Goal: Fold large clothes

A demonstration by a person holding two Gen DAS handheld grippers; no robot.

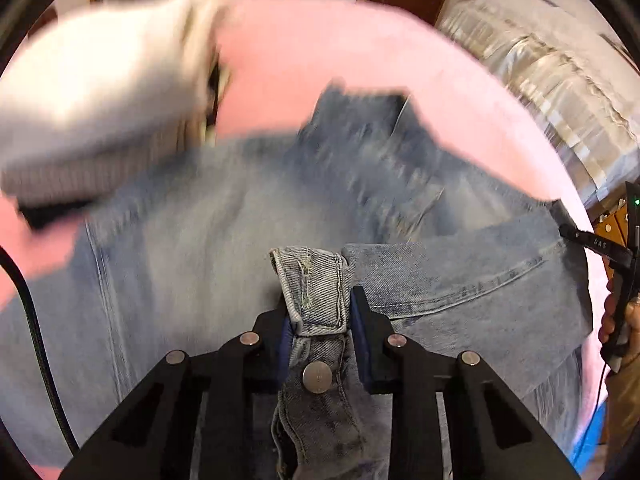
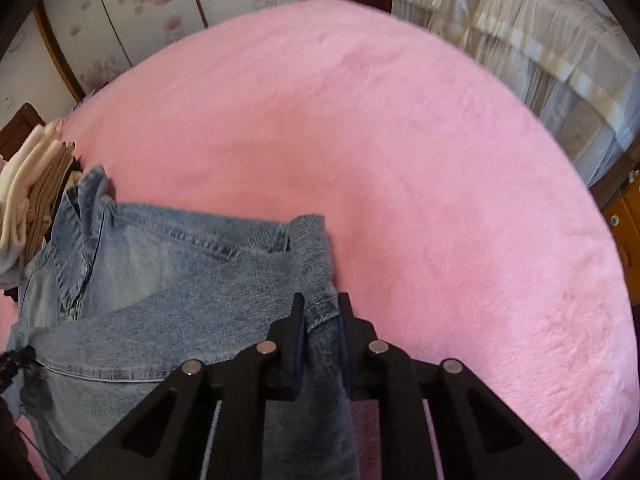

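Note:
A pair of light blue jeans lies spread on a pink bed cover. My left gripper is shut on the jeans' waistband at the button end, with the metal button just behind the fingers. My right gripper is shut on another edge of the jeans, the denim running between its fingers. The right gripper also shows at the right edge of the left wrist view, at the far corner of the jeans. The left wrist view is blurred by motion.
A stack of folded clothes, white and grey knitwear, sits on the bed left of the jeans; it also shows in the right wrist view. The pink cover stretches wide to the right. Curtains and wardrobe doors stand behind.

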